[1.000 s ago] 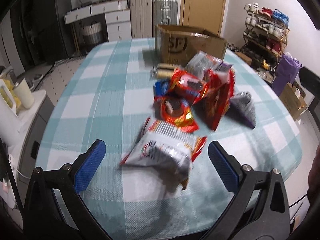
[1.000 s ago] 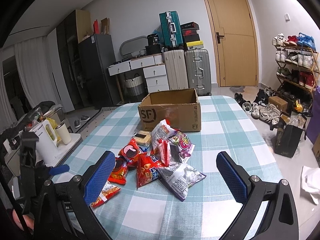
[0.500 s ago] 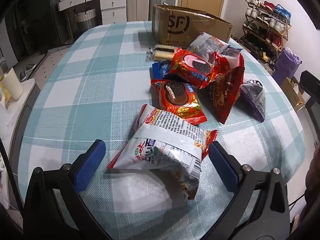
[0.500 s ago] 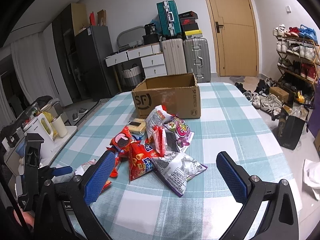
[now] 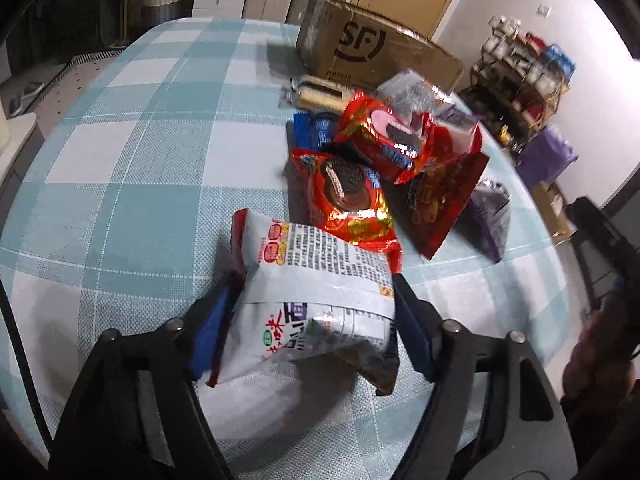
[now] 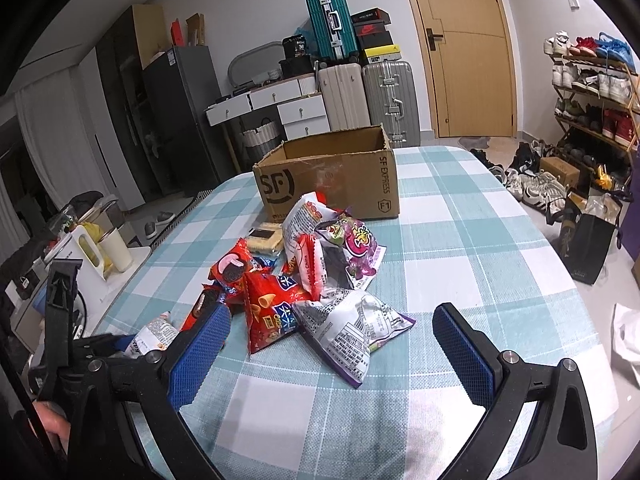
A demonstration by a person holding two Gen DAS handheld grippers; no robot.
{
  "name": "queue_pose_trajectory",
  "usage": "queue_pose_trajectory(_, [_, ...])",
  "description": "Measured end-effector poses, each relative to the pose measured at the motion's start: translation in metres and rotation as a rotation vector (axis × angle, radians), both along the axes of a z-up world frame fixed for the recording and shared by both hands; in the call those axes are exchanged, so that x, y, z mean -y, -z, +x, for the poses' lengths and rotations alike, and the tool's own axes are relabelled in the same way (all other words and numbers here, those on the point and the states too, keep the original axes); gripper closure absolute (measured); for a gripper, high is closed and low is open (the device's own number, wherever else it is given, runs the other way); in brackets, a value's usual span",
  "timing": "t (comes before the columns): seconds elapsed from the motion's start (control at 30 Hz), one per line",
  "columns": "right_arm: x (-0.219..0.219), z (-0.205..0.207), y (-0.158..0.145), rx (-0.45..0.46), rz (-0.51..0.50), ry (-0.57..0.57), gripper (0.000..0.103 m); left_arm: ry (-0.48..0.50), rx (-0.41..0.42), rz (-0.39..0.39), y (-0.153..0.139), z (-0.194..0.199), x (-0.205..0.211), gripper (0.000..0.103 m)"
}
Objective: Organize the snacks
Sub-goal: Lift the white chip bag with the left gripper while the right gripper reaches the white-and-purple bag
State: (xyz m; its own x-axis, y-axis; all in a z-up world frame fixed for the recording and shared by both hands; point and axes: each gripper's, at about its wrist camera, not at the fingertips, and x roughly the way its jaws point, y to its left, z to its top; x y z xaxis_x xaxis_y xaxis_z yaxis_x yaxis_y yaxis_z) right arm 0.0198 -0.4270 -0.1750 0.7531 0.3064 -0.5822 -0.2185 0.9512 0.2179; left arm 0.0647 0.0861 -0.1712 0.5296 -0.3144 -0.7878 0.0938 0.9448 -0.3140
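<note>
The left gripper [image 5: 310,312] has just been closing; its blue pads now press the white crinkly snack bag [image 5: 316,300], near the brown cardboard box [image 5: 372,52].
</note>
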Motion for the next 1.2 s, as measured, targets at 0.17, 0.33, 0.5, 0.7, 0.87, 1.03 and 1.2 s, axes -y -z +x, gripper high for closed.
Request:
queue_pose_trajectory(0.17, [0.001, 0.001, 0.001, 0.0, -0.003, -0.002, 0.0, -0.009, 0.009, -0.103, 0.002, -0.003, -0.017, 0.045])
queue_pose_trajectory(0.33, [0.001, 0.0, 0.001, -0.004, 0.004, 0.004, 0.0, -0.001, 0.023, -0.125, 0.001, -0.006, -0.022, 0.047])
queue_pose_trajectory(0.5, [0.003, -0.005, -0.001, -0.005, 0.005, 0.013, 0.0, -0.002, 0.042, -0.134, -0.005, -0.014, -0.026, 0.048])
queue_pose_trajectory(0.7, [0.007, -0.005, 0.001, -0.025, -0.003, 0.024, 0.0, 0.008, 0.065, -0.14, -0.013, -0.021, -0.028, 0.047])
queue_pose_trajectory(0.87, [0.006, 0.003, 0.009, -0.05, -0.027, 0.022, 0.0, 0.016, 0.085, -0.144, -0.019, -0.027, -0.031, 0.047])
queue_pose_trajectory(1.03, [0.005, 0.016, 0.021, -0.078, -0.04, 0.012, 0.0, 0.018, 0.099, -0.149, -0.022, -0.028, -0.038, 0.047])
queue_pose_trajectory(1.2, [0.002, 0.034, 0.034, -0.109, -0.064, -0.014, 0.0, 0.009, 0.104, -0.161, -0.023, -0.025, -0.046, 0.047])
